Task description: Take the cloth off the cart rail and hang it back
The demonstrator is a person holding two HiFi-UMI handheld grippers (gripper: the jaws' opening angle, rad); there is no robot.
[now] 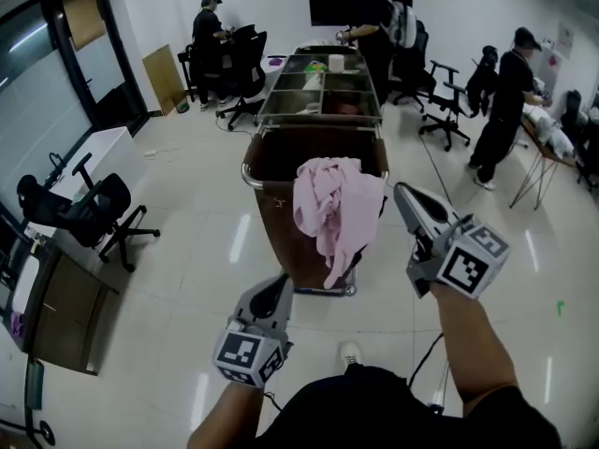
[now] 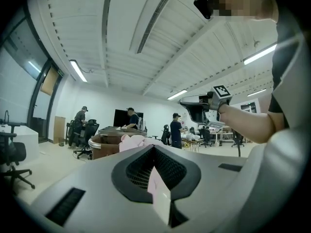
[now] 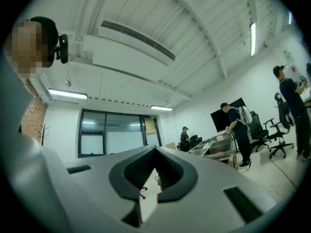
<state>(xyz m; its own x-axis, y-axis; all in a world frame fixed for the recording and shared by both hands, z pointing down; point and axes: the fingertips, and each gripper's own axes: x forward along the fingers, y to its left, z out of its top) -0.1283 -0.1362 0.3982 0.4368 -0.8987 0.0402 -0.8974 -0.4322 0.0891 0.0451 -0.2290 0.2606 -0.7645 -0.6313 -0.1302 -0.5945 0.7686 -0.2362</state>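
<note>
A pink cloth (image 1: 332, 209) hangs over the near chrome rail of a brown cart (image 1: 281, 223), its tail drooping down the cart's front. My left gripper (image 1: 281, 284) is low and left of the cloth, short of the cart, jaws shut and empty. My right gripper (image 1: 401, 192) is raised just right of the cloth, apart from it, jaws shut on nothing. In the left gripper view the cloth (image 2: 133, 141) shows on the cart (image 2: 104, 148) beyond the closed left gripper (image 2: 154, 147), with the right gripper (image 2: 197, 109) up at the right. The right gripper (image 3: 156, 148) points up, past the cart (image 3: 218, 144).
A steel counter with food wells (image 1: 323, 87) stands behind the cart. Three people work at the back and right. Office chairs (image 1: 103, 213) stand at the left beside a desk (image 1: 56, 307), more chairs (image 1: 445, 101) at the back right. White tiled floor surrounds the cart.
</note>
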